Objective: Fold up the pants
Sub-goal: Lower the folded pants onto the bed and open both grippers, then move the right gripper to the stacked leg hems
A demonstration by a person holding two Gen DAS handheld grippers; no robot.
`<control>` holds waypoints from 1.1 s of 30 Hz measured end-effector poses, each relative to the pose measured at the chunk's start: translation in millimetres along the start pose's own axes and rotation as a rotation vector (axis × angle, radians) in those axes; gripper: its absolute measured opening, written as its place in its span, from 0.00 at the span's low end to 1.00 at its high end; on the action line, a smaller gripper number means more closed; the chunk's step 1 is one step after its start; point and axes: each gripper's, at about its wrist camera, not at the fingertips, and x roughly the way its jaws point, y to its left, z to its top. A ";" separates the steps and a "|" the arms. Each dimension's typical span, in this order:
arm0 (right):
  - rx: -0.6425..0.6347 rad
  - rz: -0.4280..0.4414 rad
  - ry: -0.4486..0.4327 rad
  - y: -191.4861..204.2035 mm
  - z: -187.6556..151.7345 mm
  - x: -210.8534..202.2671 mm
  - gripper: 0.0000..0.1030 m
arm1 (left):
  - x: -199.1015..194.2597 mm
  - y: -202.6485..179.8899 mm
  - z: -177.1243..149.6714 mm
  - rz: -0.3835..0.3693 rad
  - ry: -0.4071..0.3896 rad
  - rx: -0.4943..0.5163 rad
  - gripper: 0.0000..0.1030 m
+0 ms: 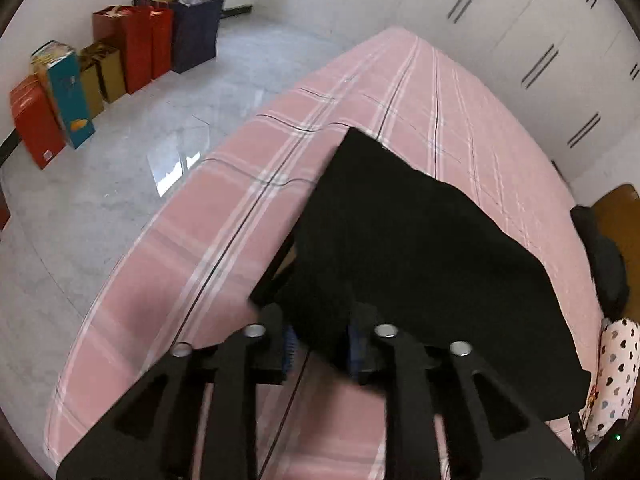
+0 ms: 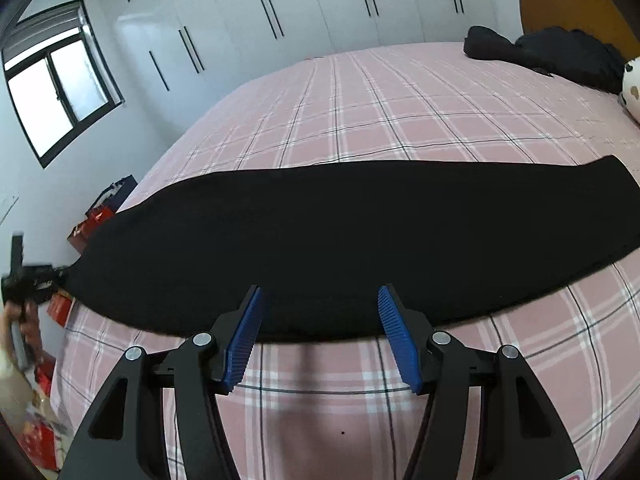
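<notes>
The black pants [image 2: 340,232] lie as a long flat strip across the pink plaid bed [image 2: 380,108]. My right gripper [image 2: 320,300] is open, its blue pads [image 2: 244,336] just above the pants' near edge at the middle. In the left wrist view my left gripper [image 1: 322,340] holds one end of the pants [image 1: 420,248] between its fingers, lifted a little off the bed [image 1: 192,248]. The left gripper also shows in the right wrist view [image 2: 44,274], at the pants' left end.
Gift bags [image 1: 120,56] stand along the wall on the grey floor [image 1: 120,184]. Dark clothes [image 2: 560,56] and a spotted pillow [image 1: 616,372] lie at the head of the bed. White wardrobes [image 2: 320,4] run along the far side.
</notes>
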 end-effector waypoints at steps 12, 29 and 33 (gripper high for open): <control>0.047 0.015 0.035 -7.1 3.9 8.2 0.57 | -70.4 -78.5 -36.7 0.114 -0.151 0.174 0.57; 0.414 -0.402 -0.013 -333.2 56.3 -64.2 0.58 | -19.8 -285.4 -196.0 0.201 -0.159 0.520 0.88; 0.417 -0.373 -0.029 -345.7 60.0 -48.0 0.58 | -12.4 -300.3 -215.3 0.277 -0.204 0.643 0.88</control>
